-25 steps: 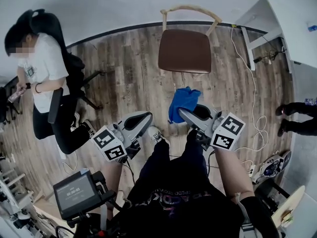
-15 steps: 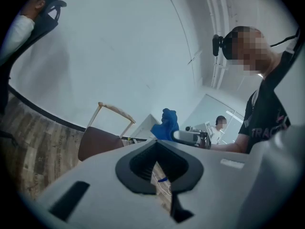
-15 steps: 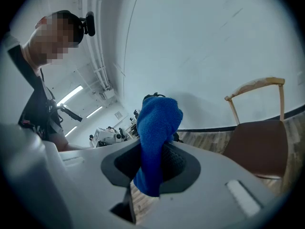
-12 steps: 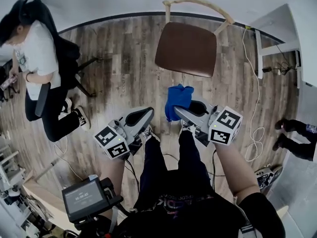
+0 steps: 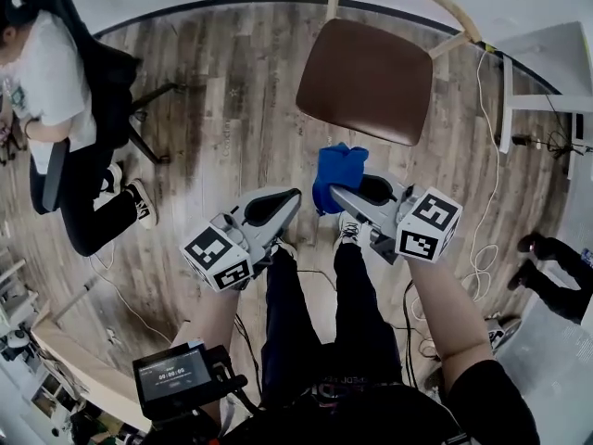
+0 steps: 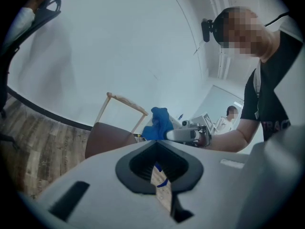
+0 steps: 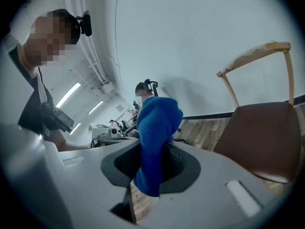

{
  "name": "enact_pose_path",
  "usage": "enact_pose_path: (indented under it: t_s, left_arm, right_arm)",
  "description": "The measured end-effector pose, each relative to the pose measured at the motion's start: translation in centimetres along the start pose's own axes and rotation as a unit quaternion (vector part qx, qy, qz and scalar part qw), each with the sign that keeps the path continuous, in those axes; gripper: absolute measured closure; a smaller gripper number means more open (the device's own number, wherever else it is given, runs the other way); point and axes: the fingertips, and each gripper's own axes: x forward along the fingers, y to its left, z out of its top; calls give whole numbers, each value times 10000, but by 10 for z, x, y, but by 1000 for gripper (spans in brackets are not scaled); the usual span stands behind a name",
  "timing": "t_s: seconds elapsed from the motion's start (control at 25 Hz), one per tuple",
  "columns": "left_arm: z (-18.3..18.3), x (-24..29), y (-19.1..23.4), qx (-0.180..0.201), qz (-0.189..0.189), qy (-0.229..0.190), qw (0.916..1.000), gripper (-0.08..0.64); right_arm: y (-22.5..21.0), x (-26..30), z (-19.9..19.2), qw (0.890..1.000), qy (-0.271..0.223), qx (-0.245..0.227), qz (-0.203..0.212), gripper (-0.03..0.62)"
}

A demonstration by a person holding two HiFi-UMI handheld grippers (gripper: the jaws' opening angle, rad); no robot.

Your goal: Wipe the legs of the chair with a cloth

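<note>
Cloth [image 5: 339, 171] is blue and bunched up, pinched tight in the right gripper [image 5: 346, 195]. It's held above the wood floor [image 5: 222, 109], near the front edge of the brown chair [image 5: 366, 77] and not touching it. Left gripper [image 5: 287, 200] hangs beside it, jaws pulled together with nothing in them.

Blue cloth [image 5: 339, 169] — brown-seated chair [image 5: 367, 79]
</note>
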Motion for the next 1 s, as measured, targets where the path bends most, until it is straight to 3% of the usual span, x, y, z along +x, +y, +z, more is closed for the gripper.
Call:
enact_pose_path:
  t_s: [0.36,0.64,0.84,1.0]
  left_arm:
    - [-70,3,83,376,39,103,9992,561]
    - [-152,4,136,631,39,110,9979,561]
    - [-212,17,165,1293,155,22,9915,561]
    - [-267,37,186,1252,-37,68,9921,561]
  right_arm:
    - [-66,68,-61,9994,334,-27,-7,499]
    - [-145,118,-137,9986,523,5,-55,499]
    - [-209,140,-186,9984,482,147,-244,499]
    - [-260,151,-213,9985,174,168,-499,499]
